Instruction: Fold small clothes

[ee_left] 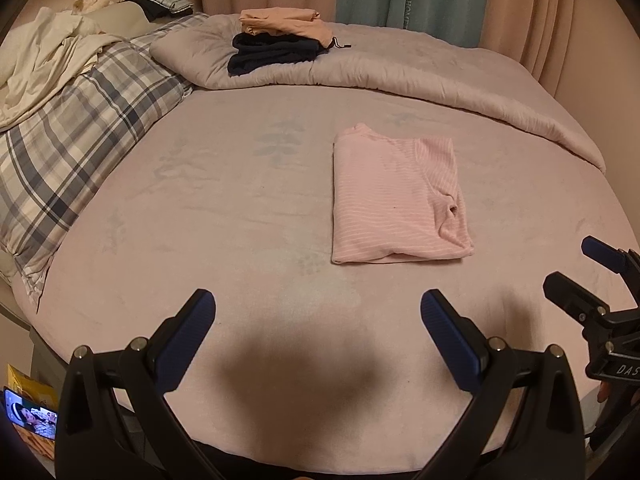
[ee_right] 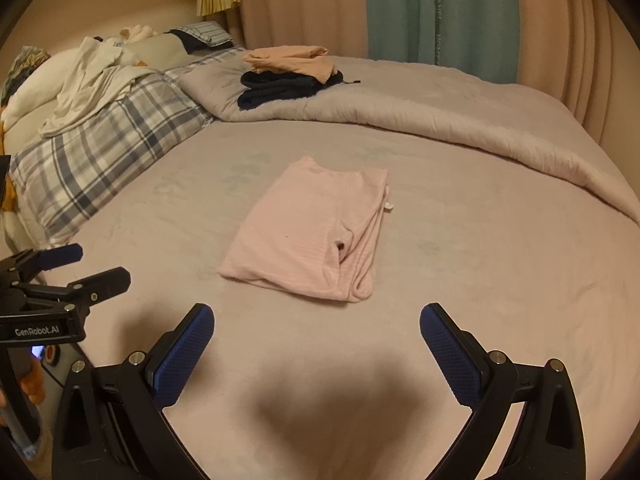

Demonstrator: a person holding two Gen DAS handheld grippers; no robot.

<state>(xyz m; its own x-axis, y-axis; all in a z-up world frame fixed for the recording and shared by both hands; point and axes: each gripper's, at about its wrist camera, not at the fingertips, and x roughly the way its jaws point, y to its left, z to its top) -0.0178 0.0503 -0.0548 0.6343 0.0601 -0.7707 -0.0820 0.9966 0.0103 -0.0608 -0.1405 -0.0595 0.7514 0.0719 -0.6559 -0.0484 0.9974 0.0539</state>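
Pink shirt (ee_left: 396,196) folded on bed (ee_left: 240,216), white tag (ee_right: 388,207) right view only

My 2 wrist cameras ride low at the near edge of the pale pink bed sheet (ee_left: 248,208), both looking along my spread jaws toward the curtains; both share the folded pink striped garment (ee_left: 396,196), seen nearer and leftward from my right one (ee_right: 312,236)

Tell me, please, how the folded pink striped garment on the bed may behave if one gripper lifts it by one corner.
The pink striped garment looks soft and thin, so it would probably droop. Its layers lie loose, so the fold would likely open. It seems light.
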